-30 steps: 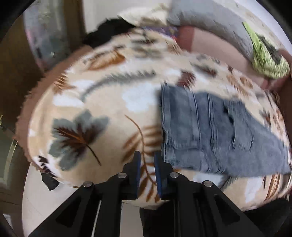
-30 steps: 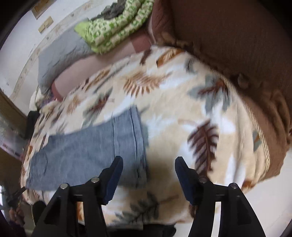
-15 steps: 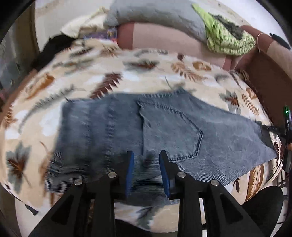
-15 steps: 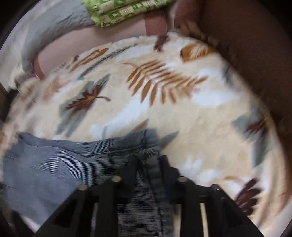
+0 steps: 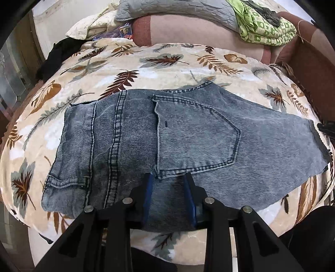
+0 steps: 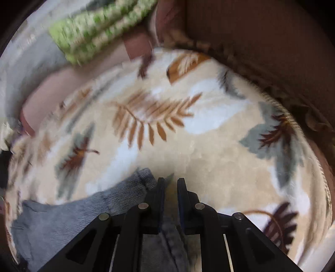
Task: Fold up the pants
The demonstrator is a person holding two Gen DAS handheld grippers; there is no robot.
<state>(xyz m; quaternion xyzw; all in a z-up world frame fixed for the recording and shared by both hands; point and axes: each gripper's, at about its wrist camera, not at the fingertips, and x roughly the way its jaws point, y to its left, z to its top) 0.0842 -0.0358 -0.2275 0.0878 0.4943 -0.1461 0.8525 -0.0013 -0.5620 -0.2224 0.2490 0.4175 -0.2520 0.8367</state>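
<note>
The grey denim pants (image 5: 167, 136) lie folded and flat across a leaf-patterned blanket (image 5: 167, 60), back pocket up, waist at the left. My left gripper (image 5: 167, 182) hovers over the pants' near edge below the pocket, jaws apart with cloth showing between them. In the right wrist view, my right gripper (image 6: 169, 184) is shut on the hem end of the pants (image 6: 73, 215), with denim running back between its fingers. The right gripper's tip shows at the pants' far right end in the left wrist view (image 5: 326, 127).
A pink bolster (image 5: 199, 29), a grey pillow (image 5: 167, 10) and a green patterned cloth (image 5: 266, 25) lie at the bed's back. Black clothing (image 5: 56, 54) lies at the left edge. A brown headboard or sofa side (image 6: 261, 41) rises at the right.
My left gripper swung right from the bare blanket to over the pants and opened wider. My right gripper came down on the hem end and closed on it.
</note>
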